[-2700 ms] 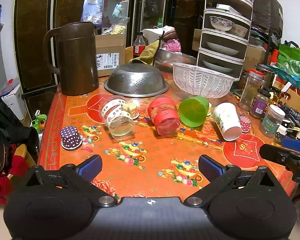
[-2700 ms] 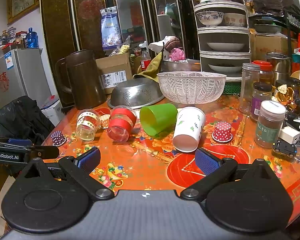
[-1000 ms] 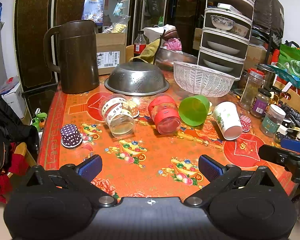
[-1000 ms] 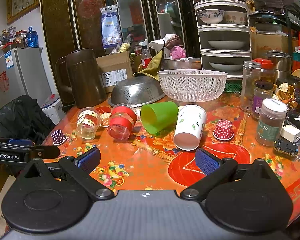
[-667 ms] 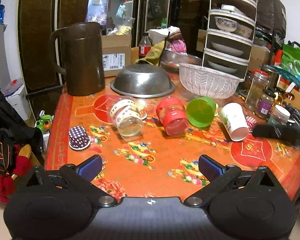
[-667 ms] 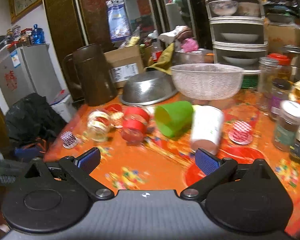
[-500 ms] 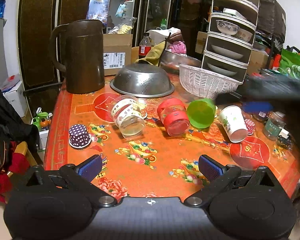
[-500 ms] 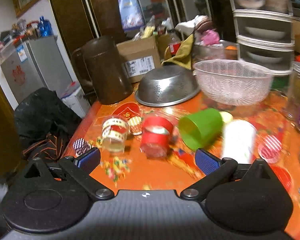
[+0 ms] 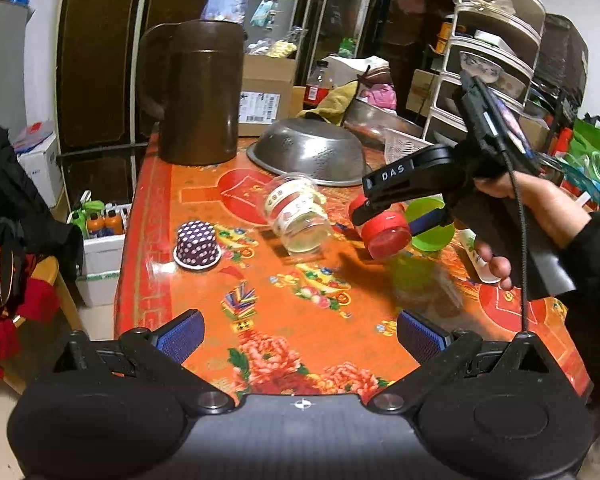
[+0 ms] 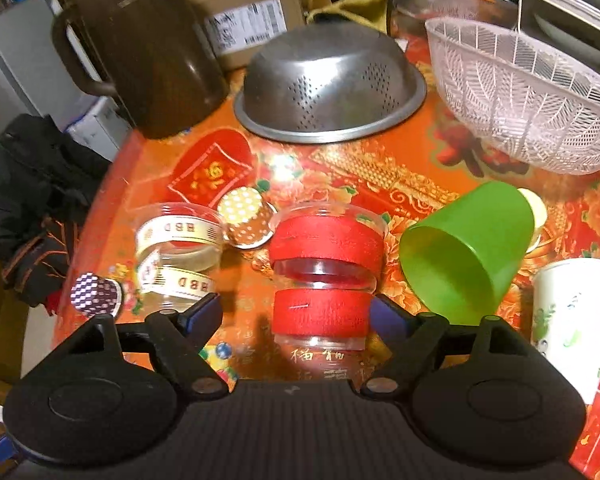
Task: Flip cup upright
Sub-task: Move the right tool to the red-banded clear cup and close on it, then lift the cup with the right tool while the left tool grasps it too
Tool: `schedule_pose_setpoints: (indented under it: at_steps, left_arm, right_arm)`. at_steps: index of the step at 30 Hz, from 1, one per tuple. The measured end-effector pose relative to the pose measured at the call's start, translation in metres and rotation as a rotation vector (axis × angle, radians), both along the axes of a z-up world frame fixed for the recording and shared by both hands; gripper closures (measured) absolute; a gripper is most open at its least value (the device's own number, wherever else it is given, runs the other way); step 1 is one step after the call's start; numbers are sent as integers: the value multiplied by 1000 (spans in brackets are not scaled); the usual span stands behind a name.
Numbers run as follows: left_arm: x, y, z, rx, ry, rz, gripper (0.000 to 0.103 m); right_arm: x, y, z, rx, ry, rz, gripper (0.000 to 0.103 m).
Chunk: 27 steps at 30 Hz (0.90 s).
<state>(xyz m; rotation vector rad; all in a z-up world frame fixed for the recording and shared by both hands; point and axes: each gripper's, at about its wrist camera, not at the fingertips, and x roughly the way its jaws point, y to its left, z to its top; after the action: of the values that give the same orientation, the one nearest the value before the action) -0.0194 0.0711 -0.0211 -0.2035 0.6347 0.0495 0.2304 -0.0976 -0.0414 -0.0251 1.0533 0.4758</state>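
Note:
Several cups lie on their sides on the orange table (image 9: 284, 320). A clear cup with red bands (image 10: 320, 280) lies between the fingers of my right gripper (image 10: 296, 314), which is open around it, its right pad close to or touching the cup. In the left wrist view the right gripper (image 9: 396, 208) comes down over that red cup (image 9: 384, 232). Left of it lies a clear cup with white lettered bands (image 10: 176, 256) (image 9: 300, 216). Right of it lie a green cup (image 10: 468, 252) and a white paper cup (image 10: 568, 312). My left gripper (image 9: 300, 332) is open and empty above the table's near edge.
A brown jug (image 9: 198, 92), an upturned steel colander (image 10: 332, 80) and a white plastic basket (image 10: 520, 96) stand behind the cups. Small dotted paper cups (image 9: 198, 244) (image 10: 246, 216) sit upside down on the table. Shelves and jars crowd the far right.
My right gripper has swung forward and down from the table's front edge over the red-banded cup, which now lies between its fingers. The left gripper has shifted slightly left.

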Motion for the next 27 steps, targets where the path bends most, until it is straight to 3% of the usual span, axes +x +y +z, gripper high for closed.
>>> schedule_pose_setpoints:
  at_steps: [4, 6, 12, 15, 20, 23, 27]
  left_arm:
    - [-4, 6, -4, -17, 0, 2, 0]
    - [-5, 8, -6, -24, 2, 4, 0]
    - [-12, 16, -9, -46, -2, 9, 0]
    - [-18, 15, -9, -40, -15, -9, 0]
    - [-34, 20, -9, -81, -30, -35, 0]
    - [-43, 19, -11, -108, -38, -64, 0]
    - [-50, 10, -14, -120, -32, -108, 0]
  right_arm:
    - [7, 7, -9, -50, 19, -18, 33]
    - [14, 10, -14, -69, 32, -24, 45]
    - [-10, -2, 4, -33, -7, -17, 46]
    - [-50, -25, 34, 48, -52, 1, 46]
    - [-156, -70, 70, 142, -106, 39, 46]
    - [-212, -87, 60, 163, -70, 37, 46]
    - [-240, -93, 30, 212, 12, 17, 46]
